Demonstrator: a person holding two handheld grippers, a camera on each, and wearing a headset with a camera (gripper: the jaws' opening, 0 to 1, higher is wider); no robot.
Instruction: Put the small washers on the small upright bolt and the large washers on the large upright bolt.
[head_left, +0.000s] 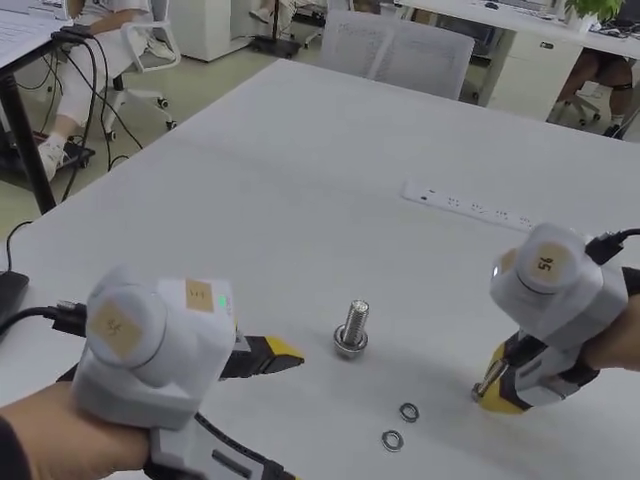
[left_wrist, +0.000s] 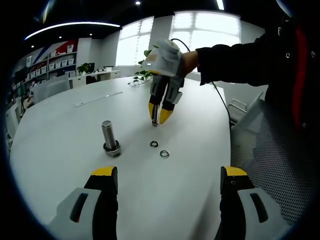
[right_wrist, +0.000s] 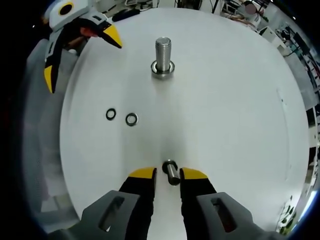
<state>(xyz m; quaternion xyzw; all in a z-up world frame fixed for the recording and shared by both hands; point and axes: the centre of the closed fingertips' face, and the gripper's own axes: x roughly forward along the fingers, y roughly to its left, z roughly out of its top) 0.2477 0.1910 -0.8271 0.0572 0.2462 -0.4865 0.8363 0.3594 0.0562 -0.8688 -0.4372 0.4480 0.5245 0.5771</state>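
Left gripper (left_wrist: 169, 174) nearest, jaws wide apart, nothing btwn them. Two small washers (head_left: 408, 411) lie flat on table (head_left: 300, 180), just beside each other. Right gripper (head_left: 495, 385) near them, jaws seemingly pinching small bolt (right_wrist: 171, 172), stood on table. Large bolt (head_left: 353, 322) upright beyond, big washer (head_left: 350, 349) ringing its base.

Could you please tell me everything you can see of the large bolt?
The large bolt is silvery metal, with a threaded shank and a flat top. It stands upright on the white table, with a wider metal collar at its foot; whether head or washer I cannot tell. Only the table touches it: the open left gripper points towards it, the right gripper is off to its other side, and two washers lie apart from it.
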